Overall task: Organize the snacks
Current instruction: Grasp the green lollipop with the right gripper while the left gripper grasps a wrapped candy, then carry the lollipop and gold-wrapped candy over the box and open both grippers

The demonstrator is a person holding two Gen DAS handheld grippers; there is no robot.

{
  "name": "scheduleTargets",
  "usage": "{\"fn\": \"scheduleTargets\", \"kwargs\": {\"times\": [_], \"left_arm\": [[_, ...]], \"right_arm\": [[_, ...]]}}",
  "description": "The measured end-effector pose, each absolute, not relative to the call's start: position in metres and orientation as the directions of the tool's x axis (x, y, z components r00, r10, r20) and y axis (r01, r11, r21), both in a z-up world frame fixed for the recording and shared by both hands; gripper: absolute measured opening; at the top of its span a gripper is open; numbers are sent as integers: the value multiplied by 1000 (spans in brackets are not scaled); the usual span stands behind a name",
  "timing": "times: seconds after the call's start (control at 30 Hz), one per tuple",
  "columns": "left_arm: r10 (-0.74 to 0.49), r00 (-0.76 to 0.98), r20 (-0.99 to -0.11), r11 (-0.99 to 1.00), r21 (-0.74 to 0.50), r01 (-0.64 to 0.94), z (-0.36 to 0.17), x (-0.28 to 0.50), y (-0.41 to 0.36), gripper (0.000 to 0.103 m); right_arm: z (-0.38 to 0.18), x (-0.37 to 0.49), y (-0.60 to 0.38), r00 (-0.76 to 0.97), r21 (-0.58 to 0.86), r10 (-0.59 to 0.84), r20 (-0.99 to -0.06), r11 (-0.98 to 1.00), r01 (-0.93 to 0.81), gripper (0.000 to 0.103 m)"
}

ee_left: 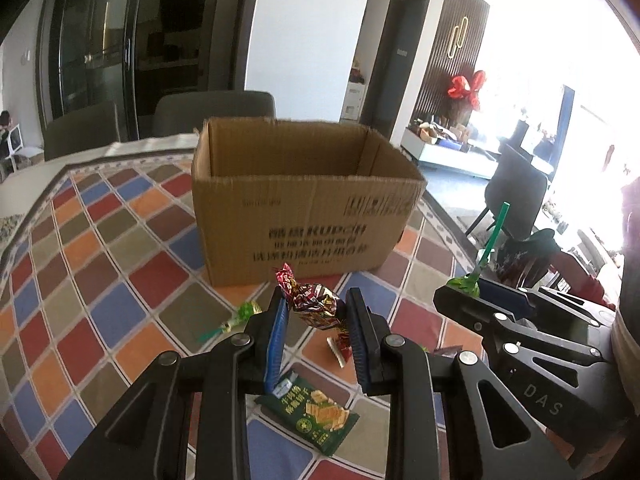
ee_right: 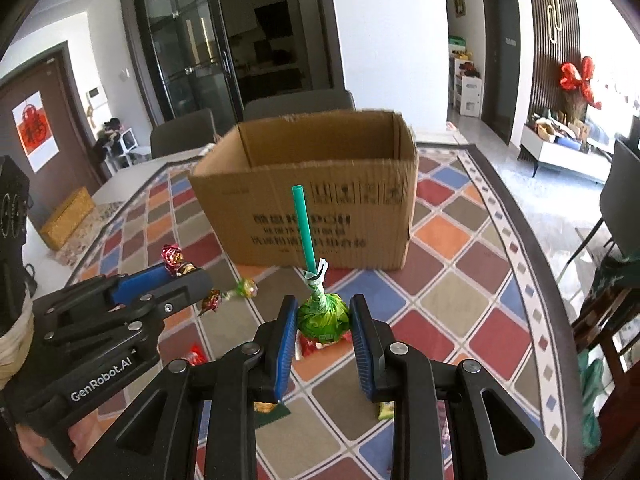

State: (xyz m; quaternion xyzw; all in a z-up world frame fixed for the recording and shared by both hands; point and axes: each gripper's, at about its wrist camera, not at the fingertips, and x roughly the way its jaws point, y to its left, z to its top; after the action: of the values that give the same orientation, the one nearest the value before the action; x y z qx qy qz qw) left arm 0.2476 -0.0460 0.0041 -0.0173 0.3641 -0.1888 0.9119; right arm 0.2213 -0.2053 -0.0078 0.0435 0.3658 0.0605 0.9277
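The open box (ee_left: 304,196) stands at twelve o'clock of both claws, bare checkered surface (ee_left: 100,280) around it. The left claw (ee_left: 316,320) pinches a foil candy (ee_left: 316,304) between its pads, long axis slanting from eleven to five. The right claw (ee_right: 324,320) grips a green lollipop (ee_right: 323,314) by the head, stick pointing to twelve. A green packet (ee_left: 316,412) lies below at six.

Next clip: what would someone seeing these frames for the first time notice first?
Probably the open cardboard box standing on the colourful checked tablecloth. In front of it, the left tongs grip a red-and-gold foil candy, and the right tongs grip a green lollipop with its stick pointing up. A dark green biscuit packet lies below.
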Motion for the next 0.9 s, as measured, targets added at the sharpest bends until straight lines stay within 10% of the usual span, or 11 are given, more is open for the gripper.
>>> {"fn": "scheduleTargets", "kwargs": {"times": [0.9], "left_arm": [[-303, 705, -641, 941, -86, 327, 64, 332, -45, 29]], "right_arm": [[61, 302, -198, 764, 134, 184, -618, 983, -128, 28]]}}
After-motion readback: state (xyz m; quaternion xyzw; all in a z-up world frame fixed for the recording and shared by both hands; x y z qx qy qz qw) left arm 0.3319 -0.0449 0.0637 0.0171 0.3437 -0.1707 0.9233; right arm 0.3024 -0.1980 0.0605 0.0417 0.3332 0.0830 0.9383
